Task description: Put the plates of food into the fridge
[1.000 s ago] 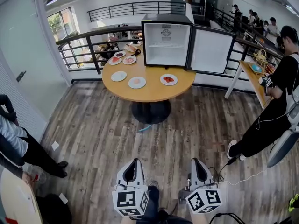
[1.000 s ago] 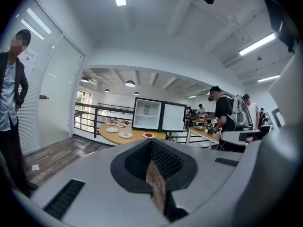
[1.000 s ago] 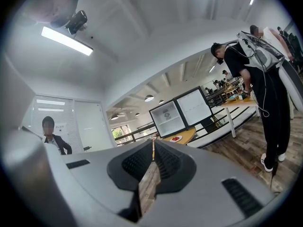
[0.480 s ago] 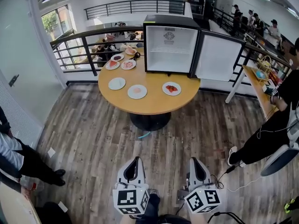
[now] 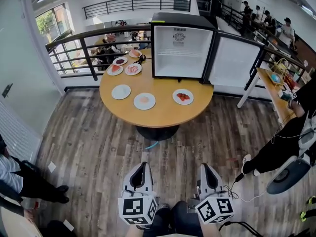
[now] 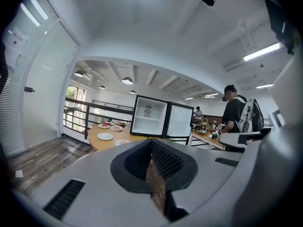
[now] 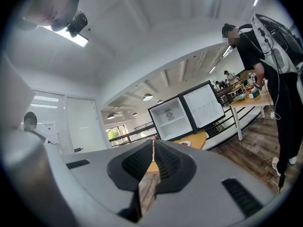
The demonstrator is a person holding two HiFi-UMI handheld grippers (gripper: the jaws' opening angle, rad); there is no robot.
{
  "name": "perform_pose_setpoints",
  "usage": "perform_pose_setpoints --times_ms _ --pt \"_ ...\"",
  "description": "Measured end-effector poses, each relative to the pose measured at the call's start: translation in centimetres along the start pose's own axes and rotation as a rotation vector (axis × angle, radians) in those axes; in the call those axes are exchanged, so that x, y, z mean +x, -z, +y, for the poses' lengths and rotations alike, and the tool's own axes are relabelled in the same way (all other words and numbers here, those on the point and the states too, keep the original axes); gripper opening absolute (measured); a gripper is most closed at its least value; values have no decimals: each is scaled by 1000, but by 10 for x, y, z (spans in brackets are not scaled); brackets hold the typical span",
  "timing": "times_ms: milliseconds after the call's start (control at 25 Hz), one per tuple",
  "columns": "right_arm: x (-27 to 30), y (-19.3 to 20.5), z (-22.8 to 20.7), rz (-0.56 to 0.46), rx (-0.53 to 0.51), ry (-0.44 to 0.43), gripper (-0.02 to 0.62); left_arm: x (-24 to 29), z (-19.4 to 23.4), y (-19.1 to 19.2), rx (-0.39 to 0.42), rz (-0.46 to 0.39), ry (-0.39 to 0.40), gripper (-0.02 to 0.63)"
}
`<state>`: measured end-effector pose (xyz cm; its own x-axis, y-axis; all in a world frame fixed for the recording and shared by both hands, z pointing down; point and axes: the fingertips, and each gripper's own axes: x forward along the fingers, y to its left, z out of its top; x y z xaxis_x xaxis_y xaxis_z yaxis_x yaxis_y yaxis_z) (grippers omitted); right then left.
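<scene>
The mini fridge (image 5: 181, 45) stands open and empty at the back of a round wooden table (image 5: 163, 113), its door (image 5: 232, 62) swung to the right. Near the table's front lie a plate of red food (image 5: 183, 97), a plate of pink food (image 5: 144, 101) and a white plate (image 5: 121, 92). Several more plates (image 5: 123, 67) sit at the back left. My left gripper (image 5: 142, 168) and right gripper (image 5: 205, 167) hang low over the wood floor, well short of the table, both shut with nothing in them. The left gripper view shows the fridge (image 6: 150, 121) far ahead.
A black railing (image 5: 84, 48) runs behind the table. A person in black (image 5: 291, 127) stands at the right beside a side table (image 5: 270, 78) with a basket. Another person (image 5: 19, 179) is at the left edge. A cable (image 5: 247, 187) lies on the floor.
The table and fridge have come nearer and lower in the head view. The people at the left and right have slid toward the edges. Both grippers stay shut in the same place.
</scene>
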<state>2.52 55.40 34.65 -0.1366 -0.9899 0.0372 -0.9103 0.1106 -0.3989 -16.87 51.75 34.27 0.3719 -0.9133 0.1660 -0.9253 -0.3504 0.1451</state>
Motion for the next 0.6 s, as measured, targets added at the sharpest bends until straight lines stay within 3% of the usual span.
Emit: perform_pose_setpoints --times_ms 320,600 --pt "33 1 -9 23 2 2 18 34 6 3 -19 22 4 8" --pt "95 -2 -37 44 20 -20 18 96 7 2 -16 40 -15 8"
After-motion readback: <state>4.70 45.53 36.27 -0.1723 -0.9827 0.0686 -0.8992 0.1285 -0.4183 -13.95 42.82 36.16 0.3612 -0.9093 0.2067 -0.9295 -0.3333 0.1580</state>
